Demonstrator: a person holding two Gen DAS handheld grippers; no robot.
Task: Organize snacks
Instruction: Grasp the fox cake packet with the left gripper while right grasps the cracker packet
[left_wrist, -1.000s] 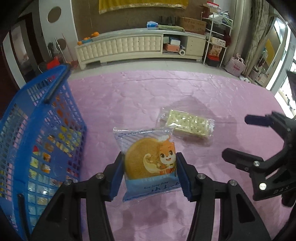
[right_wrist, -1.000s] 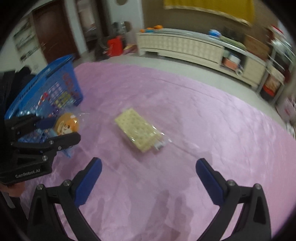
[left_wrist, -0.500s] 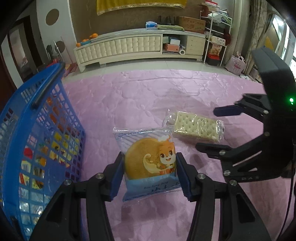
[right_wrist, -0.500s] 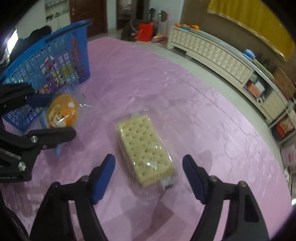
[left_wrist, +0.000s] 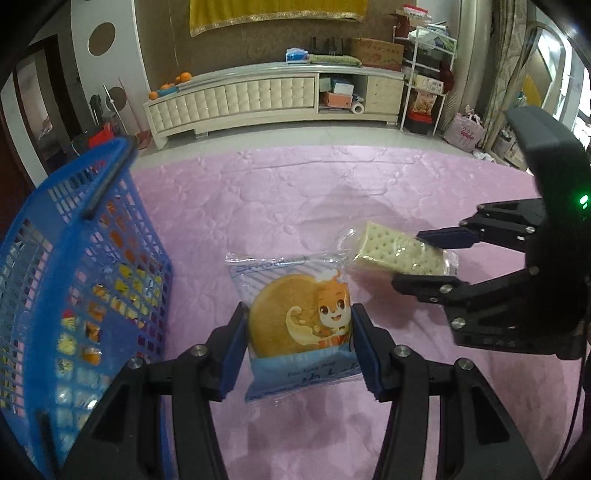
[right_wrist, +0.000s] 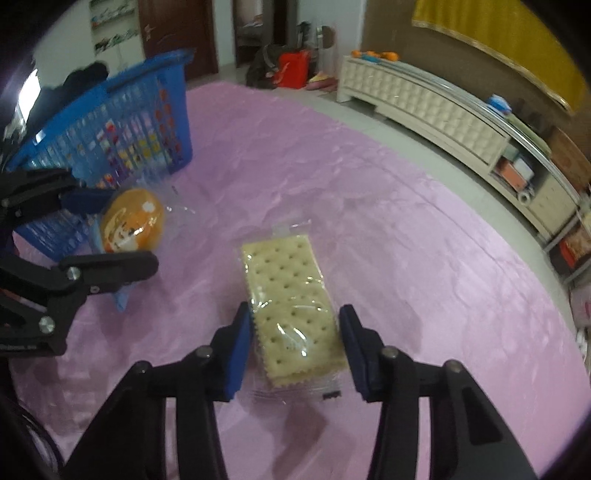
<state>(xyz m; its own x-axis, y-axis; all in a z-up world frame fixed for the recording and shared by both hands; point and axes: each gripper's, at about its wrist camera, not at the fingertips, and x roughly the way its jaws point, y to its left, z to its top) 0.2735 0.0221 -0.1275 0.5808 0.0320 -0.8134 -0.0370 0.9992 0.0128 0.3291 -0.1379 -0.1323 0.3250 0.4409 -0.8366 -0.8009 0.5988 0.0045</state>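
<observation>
While the left gripper (left_wrist: 299, 347) pinches the cake packet (left_wrist: 301, 328) beside the blue basket (left_wrist: 79, 295) at the pink mat's (left_wrist: 258, 206) edge, the right gripper (right_wrist: 295, 347) has just been closing. Its pads now press the cracker packet (right_wrist: 290, 310) mid-mat.

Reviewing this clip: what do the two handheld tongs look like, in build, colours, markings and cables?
Both tongs are matte black plastic frames with silver screw heads and blue pads on the fingertips. The left tongs carry white lettering on the body, too small to read. The right tongs have a bulky black housing with a lit green indicator, faint white lettering and a thin black cable. No hands or sleeves show.
</observation>
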